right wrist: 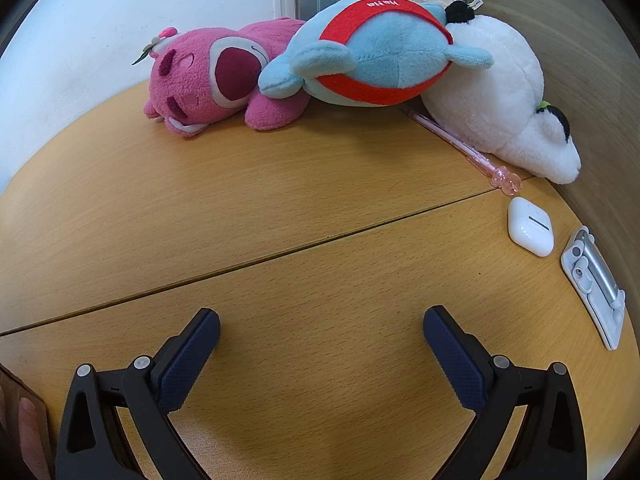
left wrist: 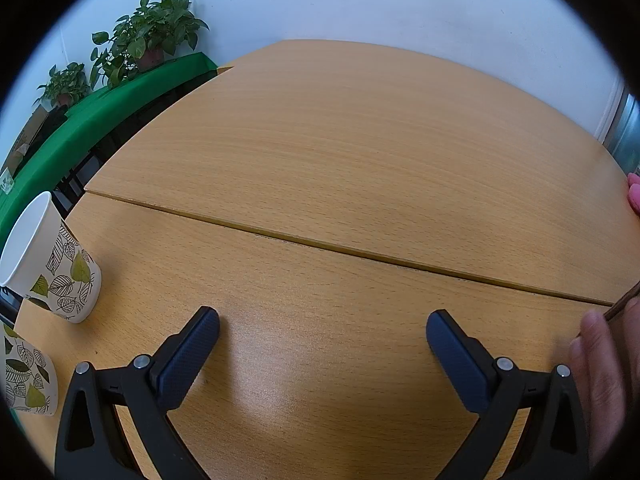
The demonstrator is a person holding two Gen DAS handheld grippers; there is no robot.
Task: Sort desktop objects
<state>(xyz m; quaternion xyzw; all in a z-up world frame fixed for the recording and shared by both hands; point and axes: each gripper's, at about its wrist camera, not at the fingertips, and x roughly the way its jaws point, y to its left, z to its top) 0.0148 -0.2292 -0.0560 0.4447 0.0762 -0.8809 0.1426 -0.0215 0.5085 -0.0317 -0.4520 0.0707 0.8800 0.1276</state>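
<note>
Pink pen [right wrist: 460, 144] lies diagonally, charm end nearest earbud case [right wrist: 530, 226].

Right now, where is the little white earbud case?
In the right wrist view, the small white plastic earbud case lies on the wooden table at the right, between the pink see-through pen and the flat silver-and-white metal stand.

Two paper cups [left wrist: 52, 264], four plush toys [right wrist: 380, 52]

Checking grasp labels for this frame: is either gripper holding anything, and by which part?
Nothing is held. The left gripper and right gripper are both open over bare table, with nothing between the fingers.
</note>
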